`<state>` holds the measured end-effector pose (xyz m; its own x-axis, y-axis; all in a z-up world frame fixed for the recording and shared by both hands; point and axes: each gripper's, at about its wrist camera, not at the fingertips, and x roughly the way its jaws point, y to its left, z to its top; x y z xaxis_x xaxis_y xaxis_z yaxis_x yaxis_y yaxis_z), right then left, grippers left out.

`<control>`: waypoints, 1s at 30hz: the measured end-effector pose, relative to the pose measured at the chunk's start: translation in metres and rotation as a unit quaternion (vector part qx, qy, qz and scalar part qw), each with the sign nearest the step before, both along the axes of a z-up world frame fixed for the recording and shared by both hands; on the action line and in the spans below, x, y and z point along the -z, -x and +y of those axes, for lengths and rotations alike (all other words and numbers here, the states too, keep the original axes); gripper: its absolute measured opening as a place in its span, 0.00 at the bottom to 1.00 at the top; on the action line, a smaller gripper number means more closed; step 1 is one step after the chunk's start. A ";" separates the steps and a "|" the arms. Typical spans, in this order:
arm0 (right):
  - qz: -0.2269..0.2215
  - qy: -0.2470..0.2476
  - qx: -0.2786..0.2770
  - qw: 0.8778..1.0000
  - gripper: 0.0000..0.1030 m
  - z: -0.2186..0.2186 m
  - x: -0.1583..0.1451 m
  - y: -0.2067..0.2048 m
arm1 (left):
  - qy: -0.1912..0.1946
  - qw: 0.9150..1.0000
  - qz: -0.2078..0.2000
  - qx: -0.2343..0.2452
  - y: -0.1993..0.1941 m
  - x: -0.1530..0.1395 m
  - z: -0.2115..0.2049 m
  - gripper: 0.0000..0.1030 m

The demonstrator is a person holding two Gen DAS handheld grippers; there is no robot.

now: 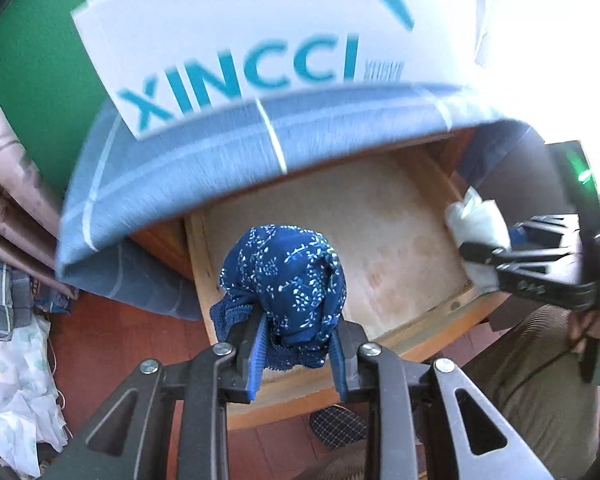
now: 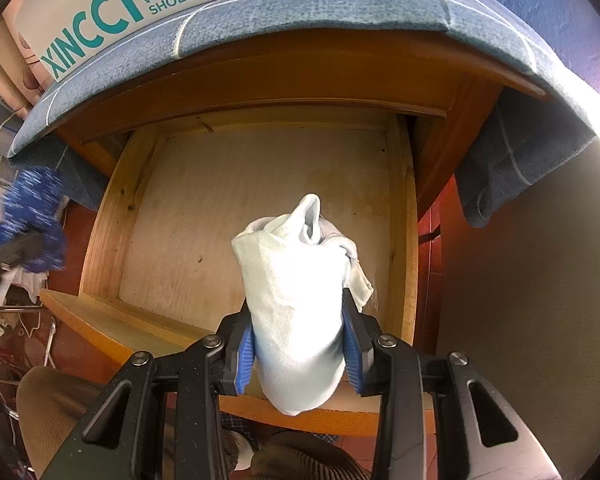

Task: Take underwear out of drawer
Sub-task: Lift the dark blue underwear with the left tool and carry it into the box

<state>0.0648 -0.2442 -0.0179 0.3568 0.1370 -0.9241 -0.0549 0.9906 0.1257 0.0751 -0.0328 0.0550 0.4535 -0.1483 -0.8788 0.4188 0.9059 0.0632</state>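
The left gripper (image 1: 298, 354) has its blue ribbed fingers (image 1: 257, 354) pinching a bunched dark-blue cotton garment with a small white floral print and a lace edge (image 1: 288, 280), held above the front of the open pale-wood drawer (image 2: 404, 240), while the right gripper (image 2: 298, 354) has its fingers (image 2: 245, 354) clamped on a rolled white knit garment (image 2: 296, 300) that hangs over the drawer's right half. Both pieces should handle as very light, limp and compressible: they will sag and swing from wherever they are pinched, they cannot break, and the main risk is a loose fold slipping out or catching on the drawer wall. The best hold looks like the thickest part of the bundle, several layers at once, which is roughly where each pair of fingers sits now; the thin lace edge would be a poorer purchase. The blue cloth seems smooth and finely woven, the white one ribbed or terry-like, though glare washes out its lower end, so the weave is a guess. The drawer floor is bare, stained plywood with raw timber sides. Above it a blue checked cloth (image 2: 340, 4) drapes the cabinet top, carrying a white cardboard shoe box with teal lettering (image 2: 112, 4).
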 end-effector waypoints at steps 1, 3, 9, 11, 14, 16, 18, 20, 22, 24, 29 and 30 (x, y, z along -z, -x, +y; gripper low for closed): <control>0.000 0.000 0.000 1.000 0.33 -0.001 0.000 0.000 | 0.003 1.000 -0.006 0.000 0.001 -0.002 0.000 0.26; 0.000 0.001 0.000 1.000 0.33 -0.001 0.000 0.000 | 0.010 1.000 -0.016 -0.001 0.005 -0.018 0.002 0.26; -0.001 0.002 -0.001 1.000 0.33 0.000 0.000 0.001 | 0.036 0.999 -0.039 -0.011 0.011 -0.057 0.012 0.26; 0.000 0.000 0.000 1.000 0.33 0.000 0.000 0.001 | 0.046 0.998 -0.045 -0.014 0.012 -0.071 0.016 0.26; 0.000 -0.001 0.000 1.000 0.33 -0.001 0.000 0.001 | 0.058 0.997 -0.051 -0.020 0.012 -0.091 0.023 0.26; -0.001 -0.002 0.000 1.000 0.33 -0.001 0.000 0.001 | 0.064 0.996 -0.058 -0.022 0.011 -0.103 0.024 0.26; 0.000 -0.002 0.001 1.000 0.33 -0.001 0.000 0.001 | 0.071 0.994 -0.075 -0.025 0.009 -0.123 0.029 0.26; 0.000 -0.003 0.000 1.000 0.33 -0.001 0.000 0.001 | 0.079 0.993 -0.087 -0.028 0.004 -0.141 0.033 0.26; -0.001 -0.003 0.000 1.000 0.33 -0.001 -0.001 0.002 | 0.084 0.991 -0.099 -0.030 -0.002 -0.157 0.035 0.26; -0.001 -0.003 0.000 1.000 0.33 -0.001 -0.001 0.002 | 0.083 0.989 -0.119 -0.032 -0.012 -0.176 0.034 0.26; -0.002 -0.005 0.001 1.000 0.33 -0.002 -0.001 0.002 | 0.085 0.987 -0.132 -0.040 -0.047 -0.210 0.025 0.26; -0.002 -0.006 0.001 1.000 0.33 -0.002 -0.001 0.002 | 0.082 0.986 -0.137 -0.044 -0.055 -0.213 0.023 0.26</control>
